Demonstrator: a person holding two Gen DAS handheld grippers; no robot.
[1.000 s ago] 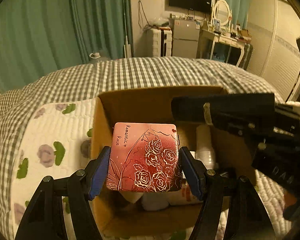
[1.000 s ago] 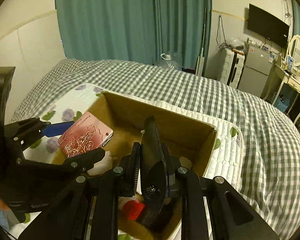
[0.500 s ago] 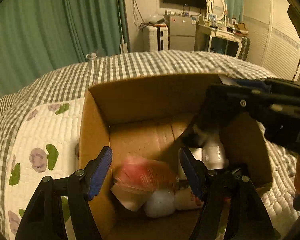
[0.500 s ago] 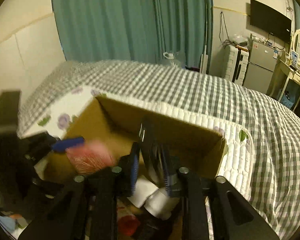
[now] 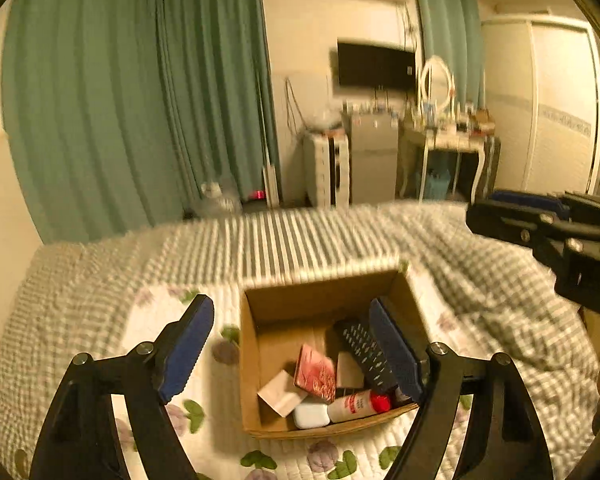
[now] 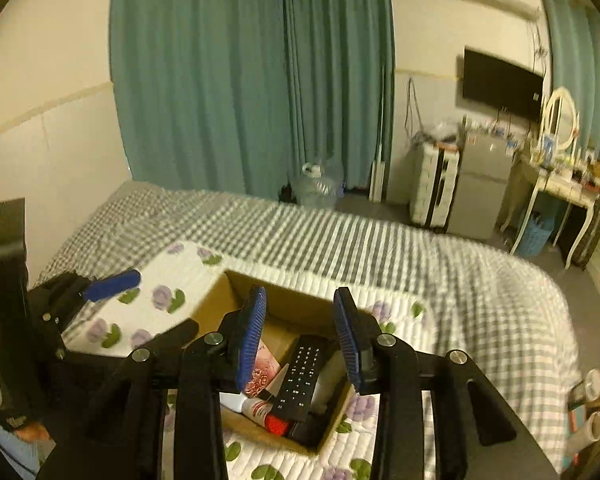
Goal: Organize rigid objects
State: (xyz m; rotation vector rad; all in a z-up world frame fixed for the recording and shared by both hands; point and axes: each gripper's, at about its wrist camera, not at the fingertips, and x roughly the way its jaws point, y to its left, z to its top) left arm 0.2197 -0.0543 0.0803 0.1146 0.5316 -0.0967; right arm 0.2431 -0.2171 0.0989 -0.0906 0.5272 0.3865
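Both grippers empty above the cardboard box (image 5: pixel 256 360).
Left gripper (image 5: pixel 292 344) and right gripper (image 6: pixel 300 336), jaws just opening, had released the red tin (image 5: pixel 315 372) and remote (image 6: pixel 302 376); fetching another object seemed next.

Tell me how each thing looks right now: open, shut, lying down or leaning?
Left hand-held gripper: open, nothing held.
Right hand-held gripper: open, nothing held.
Brown cardboard box: open-topped, on the quilt.
Pink rose-patterned tin: in the box, tilted.
Black remote control: in the box, leaning.
White tube with red cap: lying down in the box.
Teal curtains: drawn shut.
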